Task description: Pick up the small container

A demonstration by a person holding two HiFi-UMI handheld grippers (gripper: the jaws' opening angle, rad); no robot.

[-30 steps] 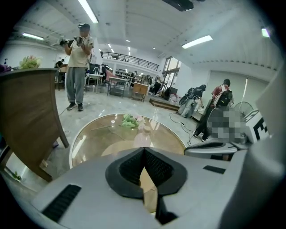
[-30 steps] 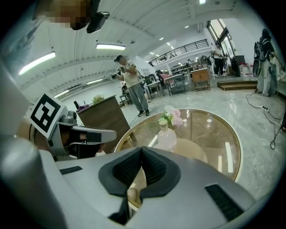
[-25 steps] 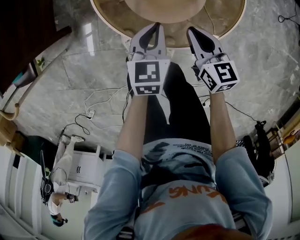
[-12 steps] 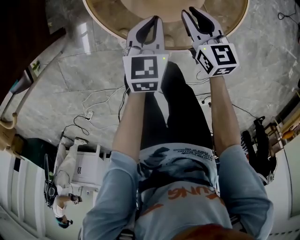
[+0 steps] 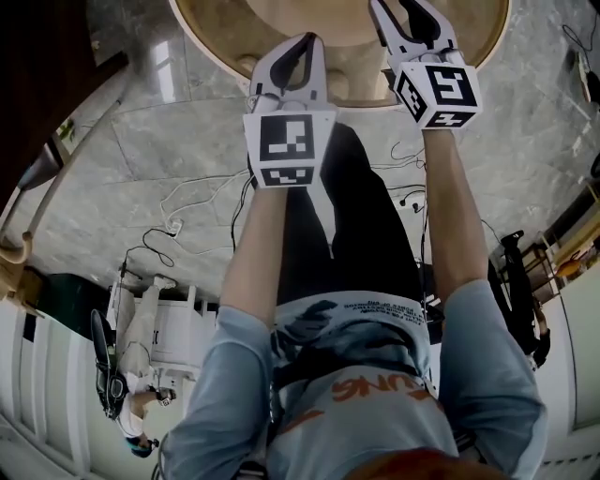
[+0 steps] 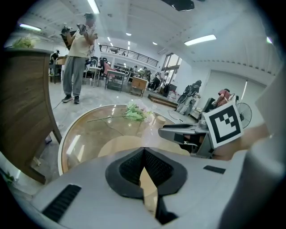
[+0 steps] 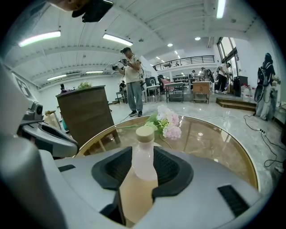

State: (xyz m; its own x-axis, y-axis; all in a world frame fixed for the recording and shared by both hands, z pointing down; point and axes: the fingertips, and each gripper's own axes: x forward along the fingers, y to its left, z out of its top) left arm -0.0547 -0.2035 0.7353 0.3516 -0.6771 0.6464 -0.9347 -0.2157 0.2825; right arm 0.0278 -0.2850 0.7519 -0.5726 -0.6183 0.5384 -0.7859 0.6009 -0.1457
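The small container is a pale, translucent bottle (image 7: 144,156) with a beige cap, standing upright on the round glass-topped table (image 7: 214,143). In the right gripper view it shows in the gap between the jaws of my right gripper (image 7: 144,173). Those jaws are opening and their pads stand clear of the bottle. From the head view the right gripper (image 5: 405,9) reaches over the table's near edge with its fingers spread, and the bottle is hidden. My left gripper (image 5: 306,47) hovers beside it at the table rim (image 5: 216,47), with its jaws meeting at the tips and nothing in them (image 6: 143,154).
A bunch of pink and white flowers (image 7: 167,123) lies on the table beyond the bottle. A dark wooden cabinet (image 7: 87,112) stands left of the table. A person (image 7: 132,80) stands farther back. Cables (image 5: 187,202) and a white cart (image 5: 173,323) are on the marble floor.
Both grippers moved forward over the table's edge, the right one farther. The right gripper's jaws went from shut to spread apart.
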